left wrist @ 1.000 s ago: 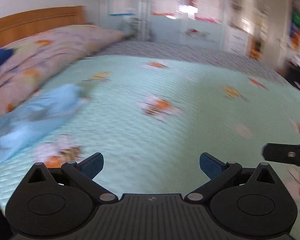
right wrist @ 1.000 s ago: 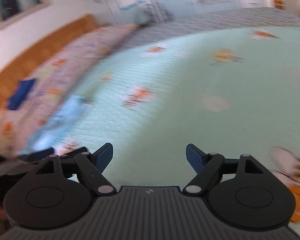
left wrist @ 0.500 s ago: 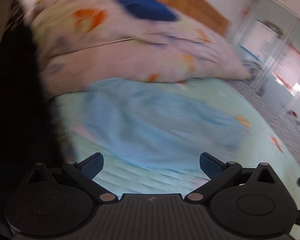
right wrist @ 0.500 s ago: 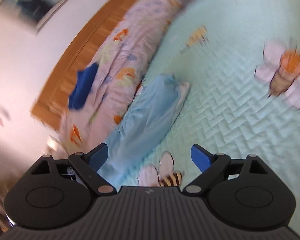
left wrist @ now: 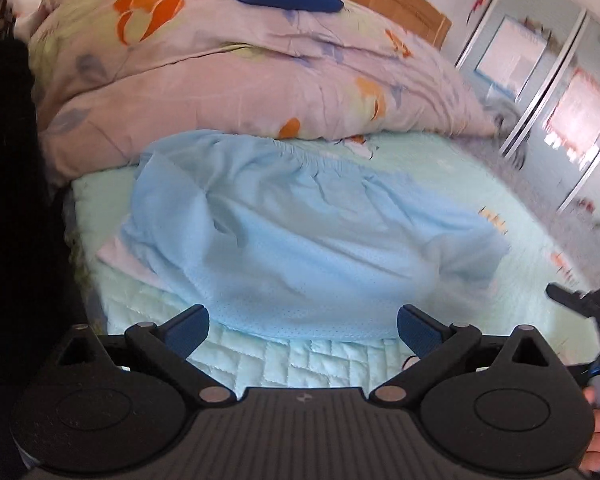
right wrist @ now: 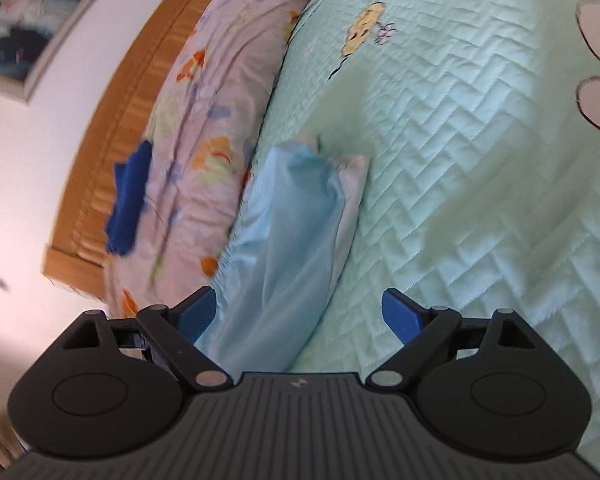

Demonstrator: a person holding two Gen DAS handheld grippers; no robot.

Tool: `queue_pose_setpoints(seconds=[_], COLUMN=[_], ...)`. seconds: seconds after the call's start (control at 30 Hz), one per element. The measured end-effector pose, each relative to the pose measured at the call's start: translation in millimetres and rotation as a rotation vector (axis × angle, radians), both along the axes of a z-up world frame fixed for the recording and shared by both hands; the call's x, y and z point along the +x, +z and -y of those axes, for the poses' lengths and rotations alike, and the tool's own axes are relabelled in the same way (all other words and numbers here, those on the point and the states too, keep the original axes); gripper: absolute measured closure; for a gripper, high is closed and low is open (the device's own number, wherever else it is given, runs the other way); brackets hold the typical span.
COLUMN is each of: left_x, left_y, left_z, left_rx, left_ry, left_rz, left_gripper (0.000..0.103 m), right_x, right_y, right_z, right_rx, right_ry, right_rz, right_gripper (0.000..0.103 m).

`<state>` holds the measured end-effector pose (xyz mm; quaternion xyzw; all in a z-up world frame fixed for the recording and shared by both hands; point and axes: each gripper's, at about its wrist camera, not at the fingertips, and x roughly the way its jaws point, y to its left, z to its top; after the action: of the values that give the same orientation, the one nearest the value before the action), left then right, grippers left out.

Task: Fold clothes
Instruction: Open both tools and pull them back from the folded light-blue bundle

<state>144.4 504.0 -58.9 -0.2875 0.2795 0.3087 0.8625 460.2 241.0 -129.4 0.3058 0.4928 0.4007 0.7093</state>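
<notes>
Lying crumpled before both wide-open, empty jaws, the light-blue garment (left wrist: 300,232) (right wrist: 288,240) rests unheld.

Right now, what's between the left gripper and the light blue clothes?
Only a strip of bare mint quilted bedspread lies between the open left gripper and the light blue garment, seen in the left wrist view.

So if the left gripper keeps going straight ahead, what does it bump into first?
Probably the light blue garment lying on the quilt. The left gripper is open and points right at its near edge, though depth is hard to judge.
</notes>
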Motion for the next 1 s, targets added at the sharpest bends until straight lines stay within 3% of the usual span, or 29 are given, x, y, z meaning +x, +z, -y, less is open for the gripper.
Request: queue_pose_setpoints(seconds=[0.17,0.37,0.63,1.0], left_x=[14,17,5,-1], left_y=[11,22,32,48], left_z=[5,13,22,39], left_rx=[0.01,0.072,0.076,0.11], left_ry=[-0.011,0.025,0.028,0.036], left_rz=[-0.072,-0.156,-0.155,-0.146], left_gripper=[0.001,0.001,0.001,0.001], right_x=[-33,-59,-98,-122], right_y=[45,69,81,95], right_z=[-7,-26,-20,-7], right_rx=[-0.136,-0.27,-0.269,-0.308], right_ry=[0.04,0.064,0.058,0.045], right_rz=[0.17,0.278,0.312,0.358], right_gripper=[0.013,0.013,0.013,0.013])
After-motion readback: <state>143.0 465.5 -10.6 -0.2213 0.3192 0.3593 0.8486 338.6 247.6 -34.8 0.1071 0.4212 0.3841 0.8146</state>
